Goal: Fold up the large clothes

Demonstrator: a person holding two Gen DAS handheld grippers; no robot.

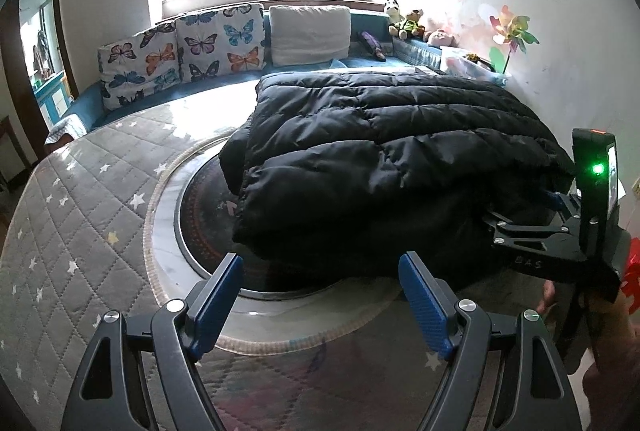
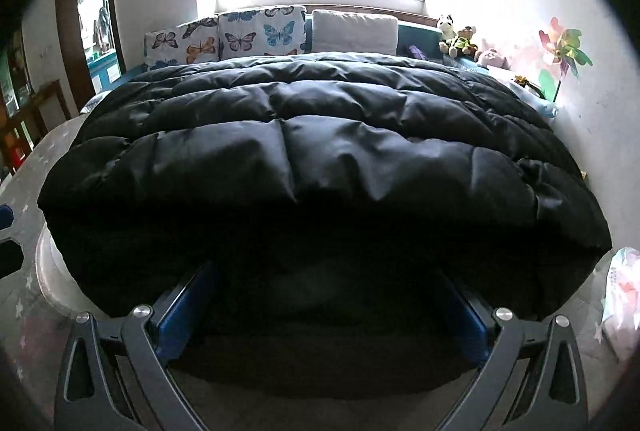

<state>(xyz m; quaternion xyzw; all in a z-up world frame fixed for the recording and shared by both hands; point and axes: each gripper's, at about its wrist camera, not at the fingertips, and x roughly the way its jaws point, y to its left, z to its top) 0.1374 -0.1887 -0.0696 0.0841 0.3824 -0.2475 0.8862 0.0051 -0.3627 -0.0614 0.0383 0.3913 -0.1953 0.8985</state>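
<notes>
A black quilted puffer jacket (image 1: 380, 135) lies folded in a thick bundle on a round table, over its dark glass turntable (image 1: 208, 215). My left gripper (image 1: 320, 259) is open, its blue pads (image 1: 218, 295) just short of the jacket's near edge and holding nothing. My right gripper (image 1: 520, 215) reaches into the bundle's right side from the right. In the right wrist view the jacket (image 2: 304, 151) fills the frame. The right gripper (image 2: 328, 271) stands wide open, its tips hidden under the overhanging top layer, with the lower layer between the pads (image 2: 188, 311).
A grey star-quilted cover (image 1: 80, 231) spreads over the table. Behind it runs a blue sofa with butterfly cushions (image 1: 180, 59), plush toys (image 1: 404, 21) and a pinwheel (image 1: 510, 31). A white plastic bag (image 2: 620, 303) lies at the table's right. A person's hand (image 1: 608, 331) holds the right gripper.
</notes>
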